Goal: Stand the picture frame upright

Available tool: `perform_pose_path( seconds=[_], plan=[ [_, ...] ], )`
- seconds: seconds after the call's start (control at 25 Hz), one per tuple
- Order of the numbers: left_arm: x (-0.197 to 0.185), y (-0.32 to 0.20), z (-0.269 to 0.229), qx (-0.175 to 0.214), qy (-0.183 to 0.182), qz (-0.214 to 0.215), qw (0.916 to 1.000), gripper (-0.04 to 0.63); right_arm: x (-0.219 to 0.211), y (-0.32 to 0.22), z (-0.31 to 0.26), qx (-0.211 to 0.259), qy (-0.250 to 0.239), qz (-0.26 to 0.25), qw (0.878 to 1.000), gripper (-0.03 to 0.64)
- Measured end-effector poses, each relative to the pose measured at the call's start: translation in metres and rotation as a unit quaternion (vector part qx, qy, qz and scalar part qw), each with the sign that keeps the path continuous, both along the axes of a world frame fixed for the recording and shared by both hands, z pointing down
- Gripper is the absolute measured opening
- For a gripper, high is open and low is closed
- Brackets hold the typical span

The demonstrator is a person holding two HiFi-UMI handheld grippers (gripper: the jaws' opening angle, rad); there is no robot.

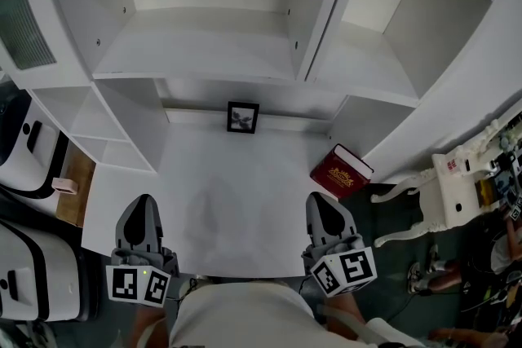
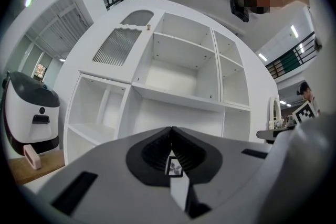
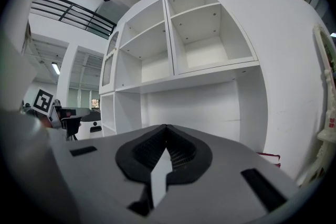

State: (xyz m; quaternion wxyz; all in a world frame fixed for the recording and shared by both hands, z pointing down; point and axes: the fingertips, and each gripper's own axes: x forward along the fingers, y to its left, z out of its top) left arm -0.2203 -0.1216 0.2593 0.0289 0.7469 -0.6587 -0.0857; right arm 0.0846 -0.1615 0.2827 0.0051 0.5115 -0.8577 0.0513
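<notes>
L gripper (image 1: pixel 143 202) was clenched, empty. In the left gripper view the L gripper (image 2: pixel 171 130) had its jaws pressed together in one closed line w/ nothing between them. In the head view it sat at abt 7 o'clock, over the near edge of the white desktop (image 1: pixel 245 200), pointing level toward the shelves. R gripper (image 1: pixel 323 201) was likewise clenched & empty. The right gripper view showed the R gripper (image 3: pixel 166 127) w/ jaws together. It sat at abt 5 o'clock in the head view, level, abreast of the L one and well apart from it.

The picture frame (image 1: pixel 243 116) was small and dark-bordered w/ a grey print. It stood upright at the back of the desktop, against the rear panel, at 12 o'clock from between the grippers and well apart from both. The left gripper view caught the picture frame (image 2: pixel 174 165) through the notch below the closed jaws, face toward the camera.

A red book (image 1: pixel 342 171) w/ gold print sat at abt 1 o'clock from the R gripper, at the desktop's right edge. Flat or propped, couldn't tell. A white shelf unit (image 1: pixel 212 37) rose behind & beside the desktop. Off the desk at 9 o'clock were white-and-black machines (image 1: pixel 28 151) and a pink object (image 1: pixel 65 186) on a wooden top (image 1: pixel 79 175). At 3 o'clock stood an ornate white furniture piece (image 1: pixel 432 191).
</notes>
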Motion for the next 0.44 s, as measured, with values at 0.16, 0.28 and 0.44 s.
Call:
perform_pose_path(
  seconds=[0.16, 0.28, 0.44],
  plan=[
    [0.002, -0.003, 0.002, 0.000, 0.002, 0.006, 1.0000, 0.018, 0.001, 0.000, 0.001, 0.001, 0.000, 0.004, 1.000, 0.009],
    [0.005, -0.007, 0.002, 0.001, 0.004, 0.011, 0.9999, 0.018, 0.003, 0.000, 0.001, 0.000, 0.001, 0.008, 1.000, 0.009],
    [0.008, -0.011, 0.002, 0.001, 0.005, 0.018, 0.9998, 0.018, 0.005, 0.000, 0.003, -0.001, 0.002, 0.013, 1.000, 0.009]
  ],
)
